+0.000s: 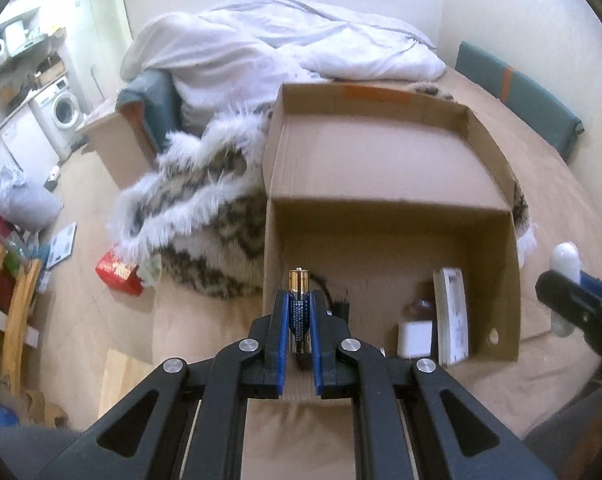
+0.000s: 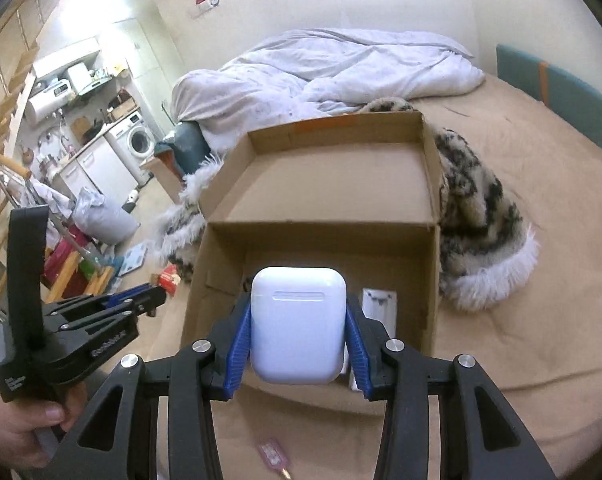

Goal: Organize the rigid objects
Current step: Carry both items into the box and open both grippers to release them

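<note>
Glossy rounded earbud case (image 2: 298, 326), ribbed pads (image 2: 240, 344)

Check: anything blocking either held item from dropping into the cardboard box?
Nothing visible. The battery in the left hand-held gripper and the earbud case in the right hand-held gripper both face the open-topped cardboard box.

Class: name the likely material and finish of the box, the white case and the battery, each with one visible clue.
Box: matte brown corrugated cardboard, by its folded flaps and raw edges.
White case: probably glossy moulded plastic; smooth, rounded, with soft reflections.
Battery: seemingly a metal cell in printed gold-and-dark wrap, with a bare shiny tip.
</note>
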Tool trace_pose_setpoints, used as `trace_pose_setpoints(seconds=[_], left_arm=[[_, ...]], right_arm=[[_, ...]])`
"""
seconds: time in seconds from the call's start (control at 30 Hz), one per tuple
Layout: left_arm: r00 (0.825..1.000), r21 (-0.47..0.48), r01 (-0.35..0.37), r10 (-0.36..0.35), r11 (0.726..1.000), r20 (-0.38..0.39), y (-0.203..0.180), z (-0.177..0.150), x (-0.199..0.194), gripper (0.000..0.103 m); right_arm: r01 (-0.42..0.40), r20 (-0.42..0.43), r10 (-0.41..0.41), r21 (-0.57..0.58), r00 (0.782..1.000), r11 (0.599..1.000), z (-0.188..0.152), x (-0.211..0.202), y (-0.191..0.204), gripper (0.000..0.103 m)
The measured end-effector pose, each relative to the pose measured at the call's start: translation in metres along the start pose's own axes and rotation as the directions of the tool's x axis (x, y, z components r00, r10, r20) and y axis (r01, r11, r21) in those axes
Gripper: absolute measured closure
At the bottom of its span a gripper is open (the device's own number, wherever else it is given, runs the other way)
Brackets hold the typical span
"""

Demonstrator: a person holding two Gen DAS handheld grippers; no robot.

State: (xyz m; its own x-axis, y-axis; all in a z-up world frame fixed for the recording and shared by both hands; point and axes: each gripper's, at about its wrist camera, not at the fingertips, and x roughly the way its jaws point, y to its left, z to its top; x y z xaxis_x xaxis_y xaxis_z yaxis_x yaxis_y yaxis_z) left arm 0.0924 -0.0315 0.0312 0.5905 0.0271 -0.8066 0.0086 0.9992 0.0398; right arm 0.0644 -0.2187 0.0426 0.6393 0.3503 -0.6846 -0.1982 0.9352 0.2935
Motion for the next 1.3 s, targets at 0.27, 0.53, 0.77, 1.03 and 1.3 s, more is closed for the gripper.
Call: trace_pose_setpoints(seconds=[0.27, 0.53, 0.77, 1.03, 1.3], left_arm=[[1.0, 0.017, 0.017, -0.017, 1.0, -0.02, -0.011, 0.012, 0.034, 0.094], [0.995, 0.049, 0.048, -0.044, 0.998, -0.086, -0.02, -0.004, 0.08, 0.094], [0.992, 0.1, 0.041, -0.028, 0.994, -0.125, -0.03, -0.018, 0.099, 0.094], [0.987, 0.082, 0.028, -0.014, 0.996, -0.16, -0.028, -0.021, 0.113, 0.094], [0.983, 0.082, 0.019, -0.003, 0.996, -0.184, -0.029, -0.024, 0.121, 0.094]], right_arm=[[0.008, -0.063, -0.006, 0.028, 0.998, 1.0, 0.011, 0.052, -0.015, 0.058], [0.02, -0.18, -0.008, 0.064, 0.984, 0.998, -0.009, 0.1, -0.035, 0.058], [0.043, -0.255, -0.019, 0.09, 0.967, 0.995, -0.019, 0.128, -0.043, 0.058], [0.063, -0.318, -0.034, 0.081, 0.947, 0.995, -0.027, 0.147, -0.043, 0.058], [0.068, -0.344, -0.035, 0.083, 0.938, 0.994, -0.03, 0.154, -0.043, 0.058]])
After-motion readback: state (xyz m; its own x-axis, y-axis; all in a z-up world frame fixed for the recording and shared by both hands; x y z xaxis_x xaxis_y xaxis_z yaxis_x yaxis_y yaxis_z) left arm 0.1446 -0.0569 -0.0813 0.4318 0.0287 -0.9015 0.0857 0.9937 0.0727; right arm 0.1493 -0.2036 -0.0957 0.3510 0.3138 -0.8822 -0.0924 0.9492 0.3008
